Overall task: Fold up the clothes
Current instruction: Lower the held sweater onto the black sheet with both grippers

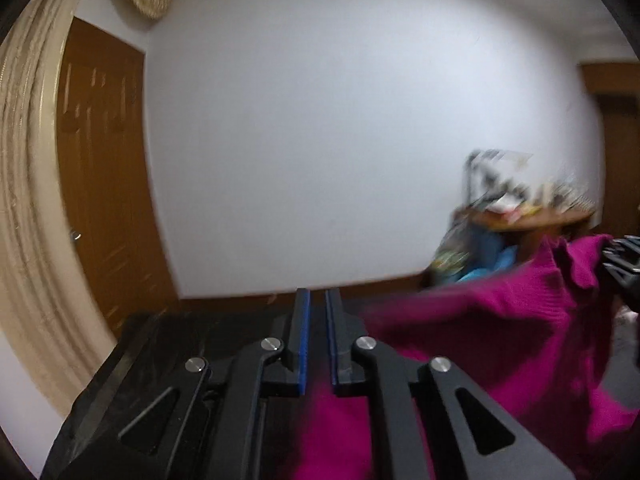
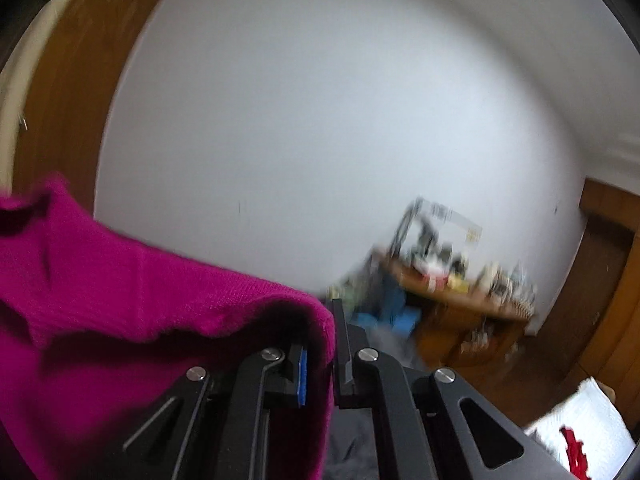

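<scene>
White wall (image 1: pixel 320 140) filled both views, brown door (image 1: pixel 100 184) at left, cluttered wood table (image 2: pixel 460 300) far right; everything smeared w/ blur. Magenta knit garment (image 1: pixel 500 320) hung between the two tools, off any surface. Right gripper (image 2: pixel 334 356) clenched on a folded edge of it, fabric wedged btwn the pads. Left gripper (image 1: pixel 316 336) jaws nearly together, a slim gap visible; knit showed below and behind the fingers, but whether it was actually pinched – couldn't tell. Risks, my read: if left hold is thin, the knit could slip out mid-swing and drop one-sided; stretchy weave may sag and bunch, so edges land uneven; landing surface not visible, so placement is uncertain
</scene>
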A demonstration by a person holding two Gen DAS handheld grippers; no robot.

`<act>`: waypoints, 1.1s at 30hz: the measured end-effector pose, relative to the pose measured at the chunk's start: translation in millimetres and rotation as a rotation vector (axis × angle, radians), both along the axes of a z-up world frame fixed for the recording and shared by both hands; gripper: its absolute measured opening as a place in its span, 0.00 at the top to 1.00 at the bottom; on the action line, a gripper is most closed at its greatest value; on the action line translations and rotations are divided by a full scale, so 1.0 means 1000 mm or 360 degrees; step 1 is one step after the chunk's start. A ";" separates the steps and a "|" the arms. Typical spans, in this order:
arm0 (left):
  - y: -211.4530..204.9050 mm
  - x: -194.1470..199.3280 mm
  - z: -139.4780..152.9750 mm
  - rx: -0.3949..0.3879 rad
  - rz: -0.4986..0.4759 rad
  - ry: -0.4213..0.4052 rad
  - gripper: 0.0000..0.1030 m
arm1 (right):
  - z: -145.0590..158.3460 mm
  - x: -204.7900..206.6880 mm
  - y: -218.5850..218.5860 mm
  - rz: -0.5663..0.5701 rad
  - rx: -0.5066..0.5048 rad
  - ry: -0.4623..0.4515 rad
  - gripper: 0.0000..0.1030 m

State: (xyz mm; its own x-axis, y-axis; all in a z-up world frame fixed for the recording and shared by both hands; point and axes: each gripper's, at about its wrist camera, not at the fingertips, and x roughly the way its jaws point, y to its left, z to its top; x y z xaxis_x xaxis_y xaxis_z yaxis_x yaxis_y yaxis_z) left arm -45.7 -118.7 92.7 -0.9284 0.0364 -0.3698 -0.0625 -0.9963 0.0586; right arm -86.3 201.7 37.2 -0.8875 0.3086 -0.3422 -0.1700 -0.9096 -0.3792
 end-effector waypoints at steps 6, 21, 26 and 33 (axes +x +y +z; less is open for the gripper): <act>0.001 -0.079 -0.078 0.0051 0.0028 -0.0351 0.92 | -0.090 -0.052 0.028 -0.0018 -0.0007 -0.0376 0.94; 0.035 -0.097 -0.170 0.0217 -0.0419 -0.0871 0.30 | -0.148 -0.065 0.131 0.0028 -0.0524 -0.0694 0.90; 0.047 -0.090 -0.170 0.0144 -0.0498 -0.0931 0.27 | -0.135 -0.042 0.139 0.0049 -0.0525 -0.0666 0.90; 0.051 -0.086 -0.172 0.0050 -0.0441 -0.0974 0.96 | -0.112 0.001 0.134 0.0065 -0.0462 -0.0592 0.90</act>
State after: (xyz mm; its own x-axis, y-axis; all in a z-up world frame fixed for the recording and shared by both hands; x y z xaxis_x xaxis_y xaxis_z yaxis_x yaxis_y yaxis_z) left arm -132.0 -68.1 -78.9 -0.5064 0.2627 -0.8213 -0.3291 -0.9392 -0.0975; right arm -85.1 336.1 -75.1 -0.6977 0.1205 -0.7062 -0.0329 -0.9901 -0.1364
